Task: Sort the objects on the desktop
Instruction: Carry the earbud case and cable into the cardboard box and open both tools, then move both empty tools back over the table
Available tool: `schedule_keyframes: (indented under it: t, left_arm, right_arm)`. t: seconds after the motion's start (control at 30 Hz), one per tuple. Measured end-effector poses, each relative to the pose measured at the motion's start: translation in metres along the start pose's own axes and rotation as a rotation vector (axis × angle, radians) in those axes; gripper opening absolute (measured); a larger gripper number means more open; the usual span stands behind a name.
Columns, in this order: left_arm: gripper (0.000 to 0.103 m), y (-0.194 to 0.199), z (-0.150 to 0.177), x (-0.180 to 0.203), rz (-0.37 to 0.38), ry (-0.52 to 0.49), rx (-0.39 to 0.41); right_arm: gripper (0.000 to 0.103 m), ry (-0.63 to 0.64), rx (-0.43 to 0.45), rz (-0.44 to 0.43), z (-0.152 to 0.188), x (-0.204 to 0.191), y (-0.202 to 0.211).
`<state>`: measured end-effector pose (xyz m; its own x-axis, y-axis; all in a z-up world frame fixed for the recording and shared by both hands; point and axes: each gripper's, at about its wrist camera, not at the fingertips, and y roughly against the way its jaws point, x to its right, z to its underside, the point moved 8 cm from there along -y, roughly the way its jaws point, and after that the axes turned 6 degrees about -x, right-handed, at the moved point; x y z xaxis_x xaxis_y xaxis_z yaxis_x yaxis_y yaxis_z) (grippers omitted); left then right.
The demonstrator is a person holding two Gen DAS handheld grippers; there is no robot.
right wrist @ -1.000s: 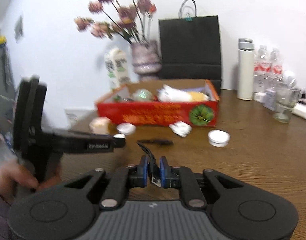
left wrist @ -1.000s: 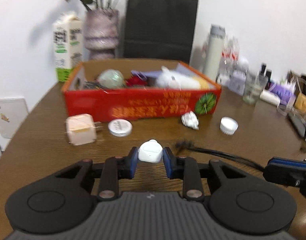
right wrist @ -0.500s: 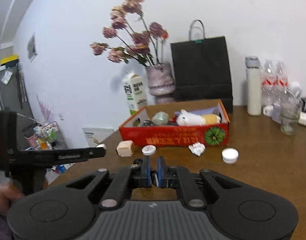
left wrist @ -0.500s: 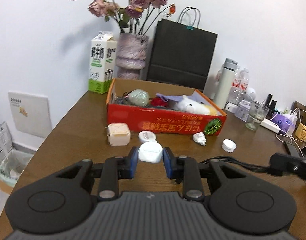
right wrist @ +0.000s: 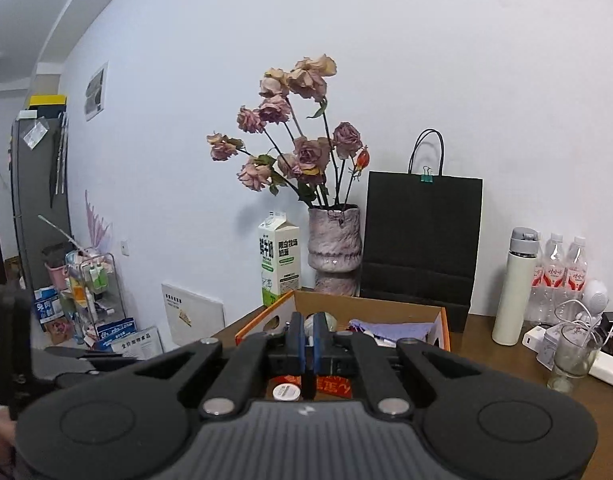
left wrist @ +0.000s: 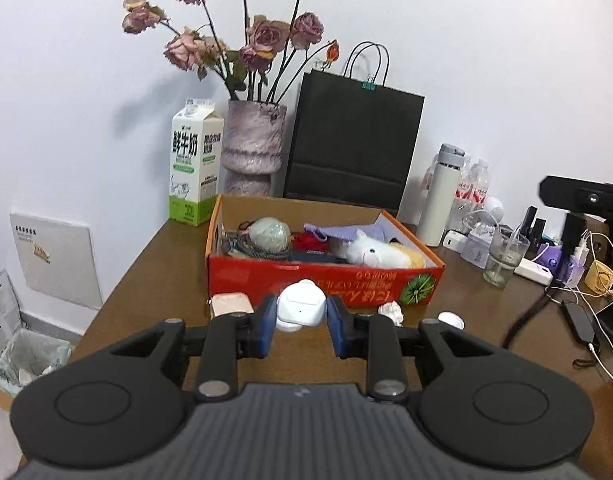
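Note:
My left gripper (left wrist: 301, 312) is shut on a white charger plug (left wrist: 301, 307) and holds it above the brown table (left wrist: 154, 264), in front of the red cardboard box (left wrist: 306, 278). A black cable (left wrist: 522, 320) hangs from the raised right gripper at the right. My right gripper (right wrist: 309, 342) is shut on the black cable (right wrist: 308, 384), high above the table, with the box (right wrist: 442, 330) just beyond its fingertips. The box holds a white plush toy (left wrist: 372, 254), a green ball (left wrist: 270, 234) and purple cloth.
On the table before the box lie a pink cube (left wrist: 230, 305), a crumpled paper ball (left wrist: 391, 312) and a white lid (left wrist: 450, 319). Behind stand a milk carton (left wrist: 194, 168), a vase of roses (left wrist: 253, 148), a black bag (left wrist: 352, 140), a thermos (left wrist: 440, 196) and a glass (left wrist: 504, 254).
Both grippers have risen well above the table, each keeping its hold. The right one has gone higher and moved toward the box, drawing the cable up.

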<state>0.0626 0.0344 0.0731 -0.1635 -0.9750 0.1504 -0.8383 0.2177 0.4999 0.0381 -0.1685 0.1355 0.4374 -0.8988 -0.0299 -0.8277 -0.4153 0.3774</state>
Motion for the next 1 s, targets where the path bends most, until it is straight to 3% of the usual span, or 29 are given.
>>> schedule_keyframes:
  t: [0.2, 0.4, 0.63, 0.8, 0.9, 1.0]
  left_arm:
    - [0.028, -0.024, -0.049, -0.007, 0.058, -0.006, 0.002]
    - [0.028, -0.079, -0.107, -0.016, 0.038, -0.034, -0.049]
    - [0.028, -0.151, -0.141, -0.027, -0.026, -0.097, -0.102]
    - [0.028, -0.218, -0.119, -0.047, -0.054, -0.049, -0.241]
    - [0.028, -0.252, -0.091, -0.058, -0.103, -0.038, -0.341]
    - [0.029, -0.267, -0.075, -0.070, -0.151, -0.038, -0.384]
  right_arm:
    - [0.003, 0.023, 0.014, -0.004, -0.038, 0.006, -0.029]
    - [0.003, 0.060, -0.005, 0.011, -0.090, 0.015, -0.093]
    - [0.003, 0.041, -0.048, 0.028, -0.122, 0.034, -0.182]
    - [0.003, -0.106, -0.144, 0.052, -0.101, 0.084, -0.264]
    - [0.003, -0.196, -0.259, 0.109, -0.055, 0.123, -0.311]
    - [0.006, -0.214, -0.355, 0.197, -0.010, 0.154, -0.334]
